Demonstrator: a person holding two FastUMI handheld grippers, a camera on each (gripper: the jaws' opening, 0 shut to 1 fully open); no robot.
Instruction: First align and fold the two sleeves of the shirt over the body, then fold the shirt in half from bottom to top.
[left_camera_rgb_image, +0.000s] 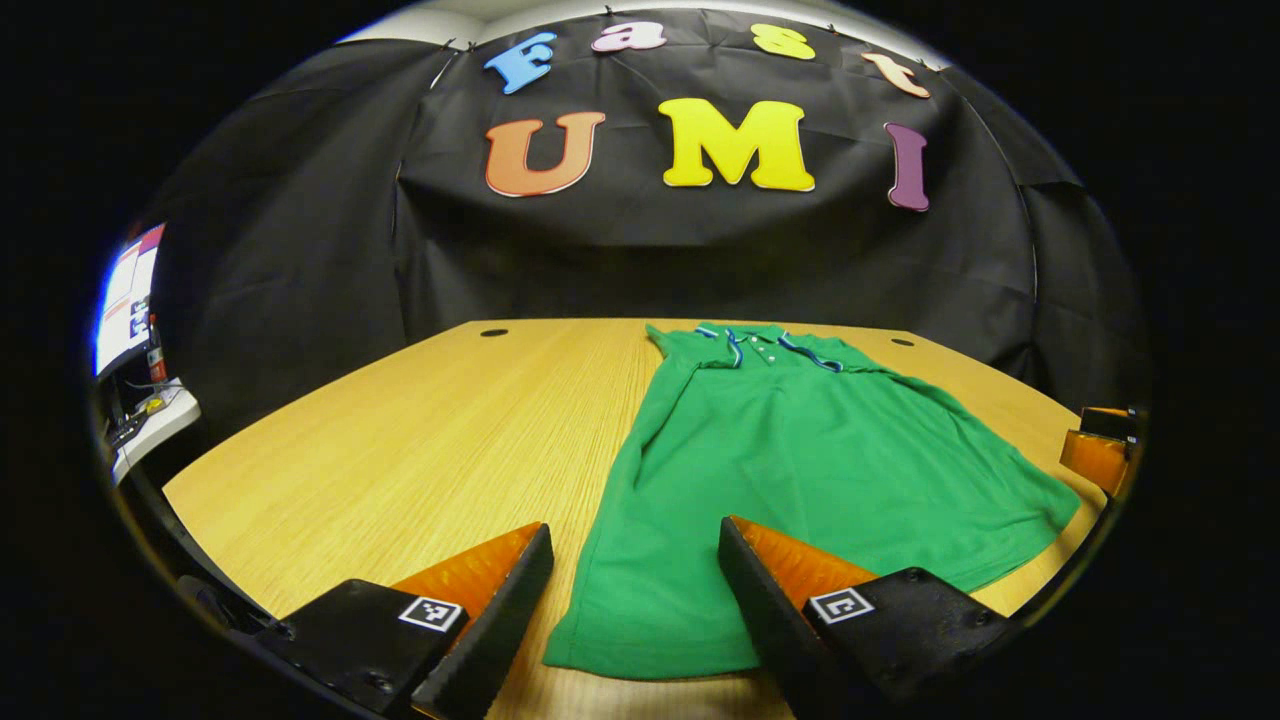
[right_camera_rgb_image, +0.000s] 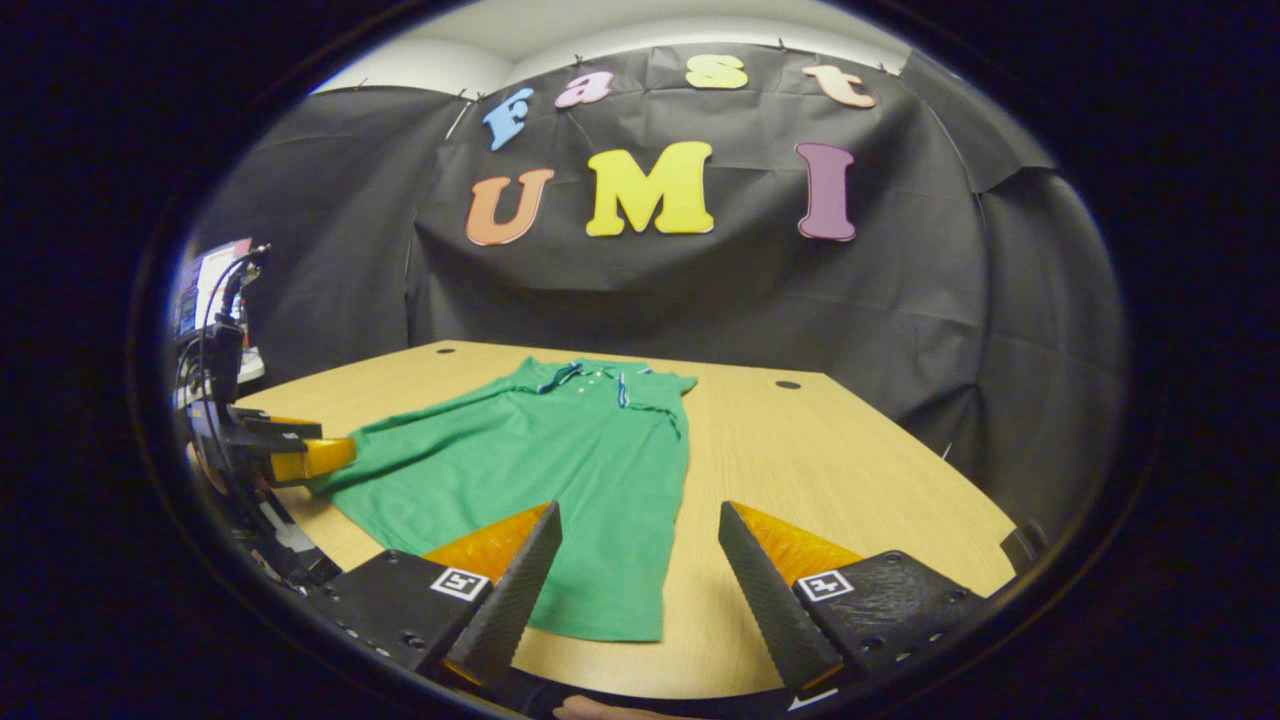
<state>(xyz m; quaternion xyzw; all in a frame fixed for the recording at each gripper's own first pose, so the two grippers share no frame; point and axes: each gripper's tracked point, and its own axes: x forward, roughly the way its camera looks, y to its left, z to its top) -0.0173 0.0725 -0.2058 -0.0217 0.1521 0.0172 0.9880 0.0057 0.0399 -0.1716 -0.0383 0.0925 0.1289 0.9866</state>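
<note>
Left gripper view: left gripper wide open, nothing held, hovering over the near-left hem corner of the shirt.
Shirt: flat on the table, collar at the far end, hem toward us. Sleeves look already tucked over the body, so I'd say the bottom-to-top fold is next.
Right gripper view: right gripper also spread wide, empty, above the near-right hem corner of the shirt.
Other gripper: seen far left by the shirt's edge, can't tell its opening from here.
Tip: pinch both hem corners level, lift together, carry to the collar, keep edges square w/ no drag.
</note>
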